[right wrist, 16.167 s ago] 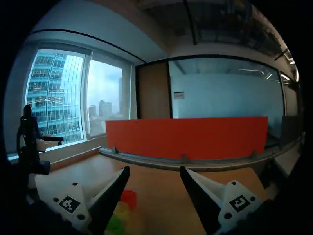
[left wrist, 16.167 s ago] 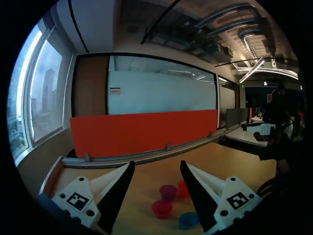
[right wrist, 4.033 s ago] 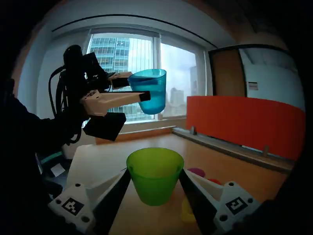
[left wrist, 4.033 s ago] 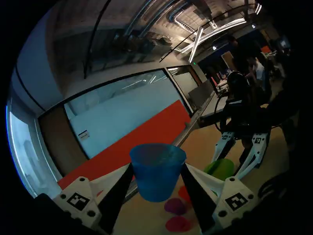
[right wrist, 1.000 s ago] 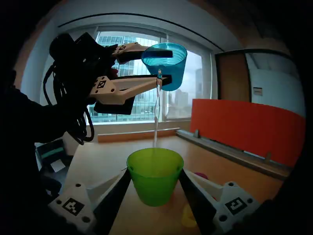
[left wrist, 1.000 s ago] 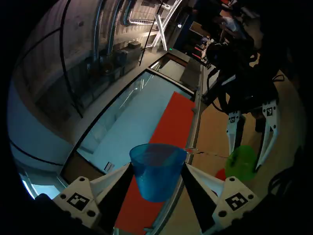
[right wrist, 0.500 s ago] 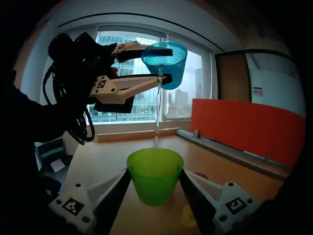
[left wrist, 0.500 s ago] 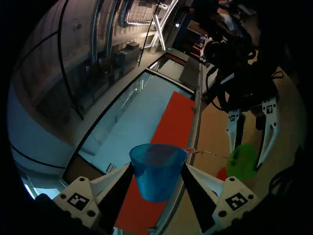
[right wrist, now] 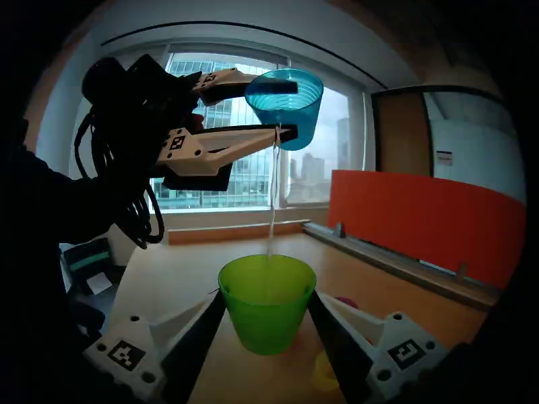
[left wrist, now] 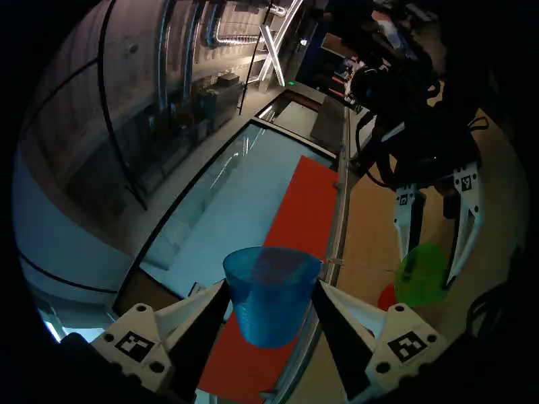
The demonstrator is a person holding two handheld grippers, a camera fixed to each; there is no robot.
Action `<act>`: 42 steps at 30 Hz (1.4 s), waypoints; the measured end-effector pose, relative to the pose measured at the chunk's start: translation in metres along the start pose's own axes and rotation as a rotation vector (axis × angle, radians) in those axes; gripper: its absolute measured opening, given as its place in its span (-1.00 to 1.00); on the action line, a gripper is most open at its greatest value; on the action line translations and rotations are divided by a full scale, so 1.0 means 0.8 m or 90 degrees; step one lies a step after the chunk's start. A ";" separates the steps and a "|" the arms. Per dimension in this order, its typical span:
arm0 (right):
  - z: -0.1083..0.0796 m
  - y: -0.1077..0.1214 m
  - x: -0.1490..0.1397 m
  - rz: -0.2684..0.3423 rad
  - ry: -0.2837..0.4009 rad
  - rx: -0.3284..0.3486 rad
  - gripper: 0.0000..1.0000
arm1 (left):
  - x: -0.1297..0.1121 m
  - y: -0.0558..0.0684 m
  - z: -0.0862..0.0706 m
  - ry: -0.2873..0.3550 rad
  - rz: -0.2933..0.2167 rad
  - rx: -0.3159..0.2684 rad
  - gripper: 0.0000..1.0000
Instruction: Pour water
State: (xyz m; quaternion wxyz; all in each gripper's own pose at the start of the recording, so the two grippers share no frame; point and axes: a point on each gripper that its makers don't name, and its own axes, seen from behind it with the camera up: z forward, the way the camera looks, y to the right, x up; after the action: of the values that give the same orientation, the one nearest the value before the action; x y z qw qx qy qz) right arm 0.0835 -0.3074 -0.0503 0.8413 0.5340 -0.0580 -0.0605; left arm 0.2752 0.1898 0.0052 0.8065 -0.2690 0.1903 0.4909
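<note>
Blue cup (left wrist: 271, 296) tipped further, axis slanted, mouth toward upright green cup (right wrist: 267, 306); L jaws clamp blue, R jaws green.

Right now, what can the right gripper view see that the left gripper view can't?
Right gripper view: a big window looking out on the city, and a yellow cup low down. Left gripper view: ceiling pipes and a long light instead. Both: the blue cup tipped over in the left claw, the green cup held in the right claw, and the orange divider.
</note>
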 end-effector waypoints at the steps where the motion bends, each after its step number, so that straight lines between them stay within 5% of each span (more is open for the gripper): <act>1: 0.000 0.000 0.000 0.000 0.000 0.000 0.77 | 0.000 0.000 0.000 0.000 0.002 0.000 0.67; 42: 0.003 -0.002 0.006 -0.002 0.008 -0.001 0.76 | 0.011 -0.006 -0.007 -0.006 0.090 0.010 0.67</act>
State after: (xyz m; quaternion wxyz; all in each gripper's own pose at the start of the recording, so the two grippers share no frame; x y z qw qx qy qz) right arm 0.0881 -0.3109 -0.0506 0.8421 0.5337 -0.0517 -0.0583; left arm 0.2831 0.1907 -0.0026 0.7729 -0.2461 0.2088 0.5463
